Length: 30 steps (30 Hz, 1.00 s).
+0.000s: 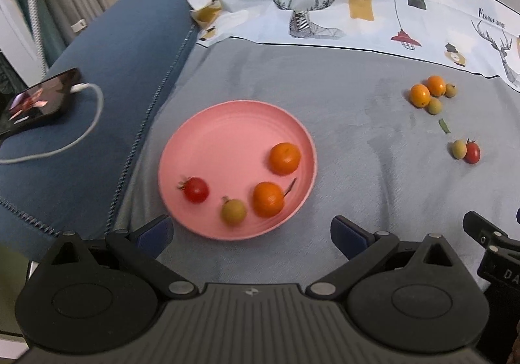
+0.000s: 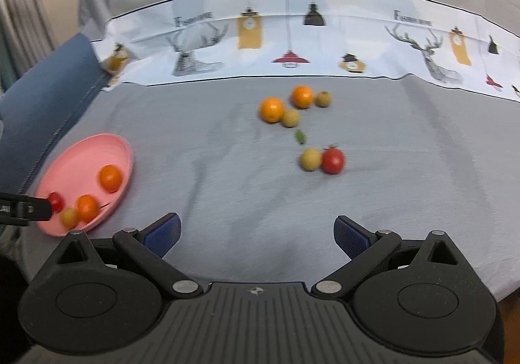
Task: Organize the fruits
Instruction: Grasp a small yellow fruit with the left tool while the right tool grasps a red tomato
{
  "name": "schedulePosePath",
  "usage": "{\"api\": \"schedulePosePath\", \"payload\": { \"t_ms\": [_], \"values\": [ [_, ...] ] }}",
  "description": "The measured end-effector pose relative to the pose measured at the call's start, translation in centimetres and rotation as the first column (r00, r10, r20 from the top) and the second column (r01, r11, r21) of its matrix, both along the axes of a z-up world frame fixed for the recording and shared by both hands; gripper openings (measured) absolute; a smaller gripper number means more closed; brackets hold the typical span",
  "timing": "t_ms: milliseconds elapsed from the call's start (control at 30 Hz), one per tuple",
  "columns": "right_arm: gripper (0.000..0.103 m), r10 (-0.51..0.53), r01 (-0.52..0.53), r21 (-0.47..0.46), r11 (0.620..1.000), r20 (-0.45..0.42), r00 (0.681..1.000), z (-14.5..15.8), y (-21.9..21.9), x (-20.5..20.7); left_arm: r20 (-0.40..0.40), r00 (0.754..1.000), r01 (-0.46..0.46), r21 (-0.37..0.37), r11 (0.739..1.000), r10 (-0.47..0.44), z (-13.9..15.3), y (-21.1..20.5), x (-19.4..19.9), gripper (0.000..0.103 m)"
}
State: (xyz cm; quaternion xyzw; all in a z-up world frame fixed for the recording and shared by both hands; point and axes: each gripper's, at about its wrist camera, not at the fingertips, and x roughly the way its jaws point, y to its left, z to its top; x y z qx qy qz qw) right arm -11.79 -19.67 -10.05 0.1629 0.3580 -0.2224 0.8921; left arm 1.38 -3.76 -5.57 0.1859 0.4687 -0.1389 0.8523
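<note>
A pink plate (image 1: 208,136) (image 2: 81,153) lies on the grey cloth with two oranges (image 1: 285,158) (image 1: 268,199), a red tomato (image 1: 196,189) and a yellow-green fruit (image 1: 233,211) in it. My left gripper (image 1: 250,234) hovers open just in front of the plate's near rim, holding nothing. To the right, loose on the cloth, lie two oranges (image 2: 271,109) (image 2: 302,96), yellow-green fruits (image 2: 290,118) (image 2: 323,98) (image 2: 311,159) and a red tomato (image 2: 332,160). My right gripper (image 2: 256,239) is open and empty, well short of these.
A phone (image 1: 39,97) with a white cable lies on the blue cushion (image 1: 107,78) left of the plate. A small green leaf (image 2: 300,136) lies among the loose fruits. A printed white cloth (image 2: 292,36) runs along the back.
</note>
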Motion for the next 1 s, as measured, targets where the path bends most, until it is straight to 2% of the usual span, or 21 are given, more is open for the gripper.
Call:
{"api": "schedulePosePath", "payload": {
  "t_ms": [133, 500, 600, 833, 900, 933, 967, 1000],
  "values": [
    [0.100, -0.044, 0.043, -0.024, 0.999, -0.008, 0.999, -1.2, -2.1, 0.5, -0.052, 0.998, 0.028, -0.018, 0.999, -0.029, -0.9, -2.4, 1.1, 0.103],
    [0.100, -0.168, 0.167, -0.072, 0.983, -0.009, 0.986, -5.3, -9.0, 2.7, -0.069, 0.991, 0.113, 0.019, 0.993, -0.111, -3.4, -10.2, 3.4, 0.103],
    [0.100, -0.203, 0.199, -0.140, 0.970, -0.014, 0.979, -6.5, -10.8, 3.6, -0.069, 0.990, 0.129, 0.037, 0.991, -0.126, -4.2, -12.0, 3.9, 0.103],
    [0.100, -0.150, 0.140, -0.171, 0.975, -0.050, 0.987, -9.6, -12.9, 6.4, -0.098, 0.985, 0.146, 0.065, 0.987, -0.139, -6.4, -15.3, 4.9, 0.103],
    [0.098, -0.140, 0.133, -0.191, 0.972, -0.021, 0.990, -9.9, -13.1, 6.8, -0.103, 0.984, 0.156, 0.072, 0.985, -0.148, -7.0, -16.3, 5.0, 0.103],
    [0.093, -0.135, 0.129, -0.196, 0.972, -0.016, 0.991, -9.9, -13.2, 7.0, -0.109, 0.982, 0.163, 0.072, 0.984, -0.154, -7.2, -16.8, 5.0, 0.103],
    [0.079, -0.128, 0.125, -0.191, 0.973, -0.003, 0.992, -9.9, -13.4, 6.9, -0.118, 0.980, 0.171, 0.067, 0.983, -0.163, -7.5, -17.3, 4.9, 0.103],
    [0.071, -0.125, 0.125, -0.180, 0.976, 0.011, 0.992, -9.8, -13.6, 6.7, -0.127, 0.977, 0.180, 0.061, 0.982, -0.172, -7.7, -17.8, 4.9, 0.103]
  ]
}}
